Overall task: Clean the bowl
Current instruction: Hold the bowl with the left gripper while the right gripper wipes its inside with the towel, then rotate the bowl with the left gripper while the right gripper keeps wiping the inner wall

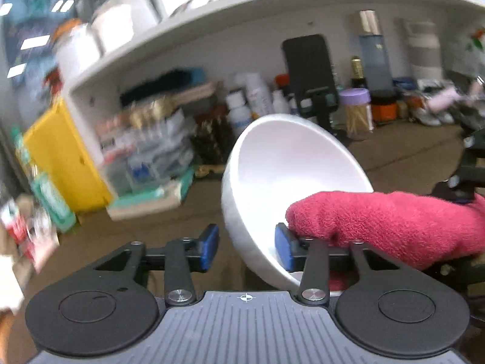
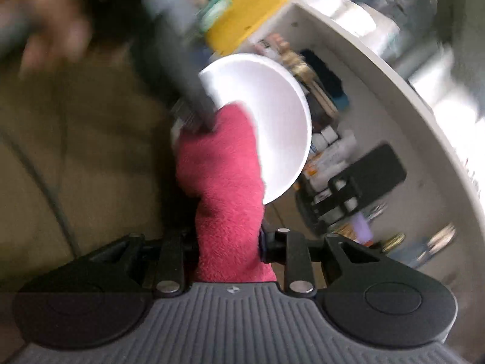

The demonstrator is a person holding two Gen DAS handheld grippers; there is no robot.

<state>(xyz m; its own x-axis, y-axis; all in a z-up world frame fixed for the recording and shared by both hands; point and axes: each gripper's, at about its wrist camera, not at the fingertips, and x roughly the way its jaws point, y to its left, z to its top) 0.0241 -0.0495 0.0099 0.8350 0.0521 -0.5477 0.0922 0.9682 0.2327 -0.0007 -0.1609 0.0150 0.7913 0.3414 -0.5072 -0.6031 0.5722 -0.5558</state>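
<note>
A white bowl [image 1: 285, 176] is tipped on its side, its opening facing right, held above the brown table. My left gripper [image 1: 247, 250] is shut on the bowl's lower rim; one blue pad [image 1: 283, 250] sits inside the bowl, the other [image 1: 209, 250] stands apart from the outer wall. A pink towel [image 1: 391, 224] reaches into the bowl from the right. In the right wrist view my right gripper [image 2: 230, 251] is shut on the pink towel [image 2: 224, 182], whose end presses into the white bowl [image 2: 272, 121]. The view is blurred.
A white shelf unit [image 1: 212, 30] at the back holds bottles, jars and packets. A black phone on a stand [image 1: 309, 69] stands behind the bowl. A yellow box [image 1: 60, 157] is at the left. A purple-lidded jar [image 1: 356, 109] stands to the right.
</note>
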